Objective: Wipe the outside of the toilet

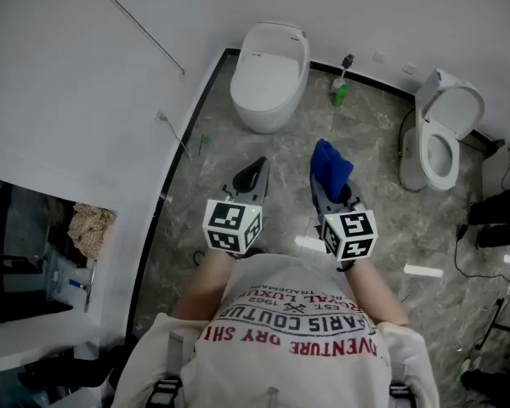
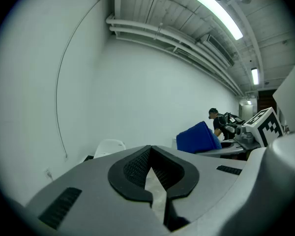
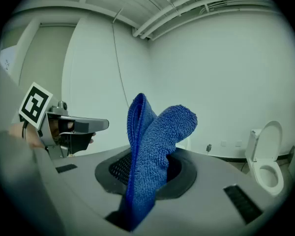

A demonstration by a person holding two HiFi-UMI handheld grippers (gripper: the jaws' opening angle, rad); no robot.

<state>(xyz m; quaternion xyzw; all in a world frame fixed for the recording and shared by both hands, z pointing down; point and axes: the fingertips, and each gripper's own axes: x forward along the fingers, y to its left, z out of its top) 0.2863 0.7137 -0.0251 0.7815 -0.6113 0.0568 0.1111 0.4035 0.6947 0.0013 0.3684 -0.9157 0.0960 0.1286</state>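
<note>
Jaws of the right gripper (image 3: 146, 157) are clamped on a blue cloth (image 3: 157, 132), pinching it low at its fold so two fluffy ends stand up past the tips. It looks soft, light and floppy, so I'd say it needs that firm grip near the middle to keep a pad of cloth out front for wiping. Over on the left gripper (image 2: 150, 150), the jaws are pressed together on nothing. Ahead, well apart from both, sits the toilet (image 1: 268, 70), lid down against the wall; it reads as hard, glossy and fixed, probably slick under the cloth. A green bottle (image 1: 339, 92) stands just beside it on the floor (image 1: 365, 143), and a second toilet (image 1: 442, 134), lid up, is off to the right.
</note>
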